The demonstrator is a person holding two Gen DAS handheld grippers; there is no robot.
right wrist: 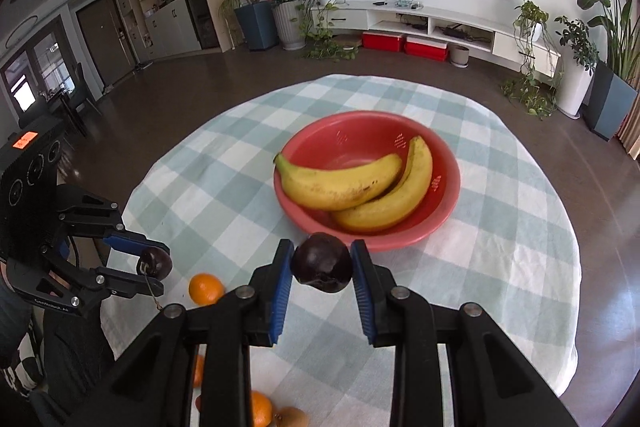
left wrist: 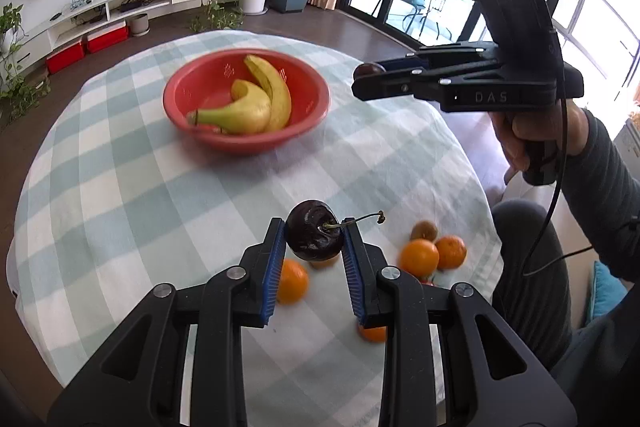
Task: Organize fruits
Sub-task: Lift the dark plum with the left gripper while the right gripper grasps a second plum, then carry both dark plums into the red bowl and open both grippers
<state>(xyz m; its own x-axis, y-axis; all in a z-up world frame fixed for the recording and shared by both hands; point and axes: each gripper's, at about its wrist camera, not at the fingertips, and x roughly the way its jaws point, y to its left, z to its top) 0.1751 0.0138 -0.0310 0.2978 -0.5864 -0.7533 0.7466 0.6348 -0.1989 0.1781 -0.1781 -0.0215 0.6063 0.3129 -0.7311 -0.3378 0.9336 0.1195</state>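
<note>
While bananas (right wrist: 352, 187) are sitting in the red bowl (right wrist: 448, 211), left gripper (left wrist: 314, 241) is clamping a stemmed cherry (left wrist: 314, 233) — right gripper (right wrist: 322, 263) is clamping a second cherry (right wrist: 322, 263).

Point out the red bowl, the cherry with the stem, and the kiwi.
red bowl (left wrist: 316, 107), left wrist view, right rim.
cherry with the stem (left wrist: 308, 233), left wrist view, dark front skin.
kiwi (left wrist: 425, 230), left wrist view, brown top.
</note>
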